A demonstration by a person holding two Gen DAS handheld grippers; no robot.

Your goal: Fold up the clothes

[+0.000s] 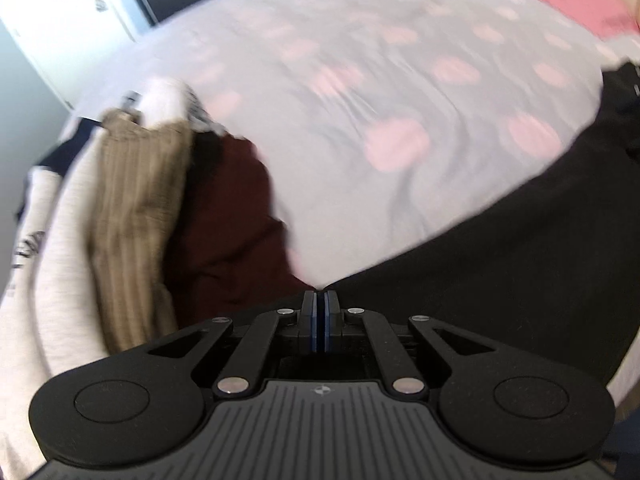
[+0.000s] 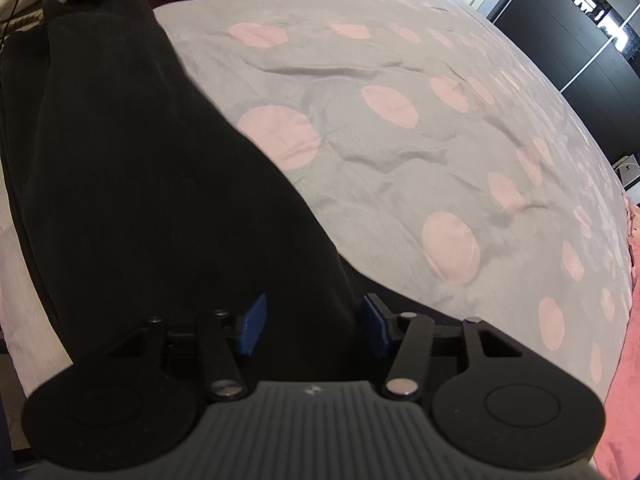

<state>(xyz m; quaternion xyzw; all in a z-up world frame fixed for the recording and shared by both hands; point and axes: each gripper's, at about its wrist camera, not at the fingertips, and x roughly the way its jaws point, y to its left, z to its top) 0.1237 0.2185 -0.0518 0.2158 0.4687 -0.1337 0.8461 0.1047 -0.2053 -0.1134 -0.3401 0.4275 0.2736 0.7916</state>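
Observation:
A long black garment [image 2: 140, 152] lies stretched along the near edge of the bed. In the left wrist view, which is motion-blurred, the black garment [image 1: 500, 248] runs from the tips of my left gripper [image 1: 320, 300] off to the right. That gripper is shut, and the garment's corner seems pinched between its pads. My right gripper [image 2: 314, 326] is open at the garment's other end. Black cloth lies between its blue pads [image 2: 253, 322], which stand apart from it on both sides.
The bed has a grey cover with pink dots [image 2: 400, 140]. A pile of clothes sits left of my left gripper: a dark red piece [image 1: 228, 216], a tan ribbed knit [image 1: 136, 200] and a white garment [image 1: 48, 260]. Pink fabric [image 2: 624, 360] lies at the right edge. Dark wardrobe doors [image 2: 580, 20] stand beyond.

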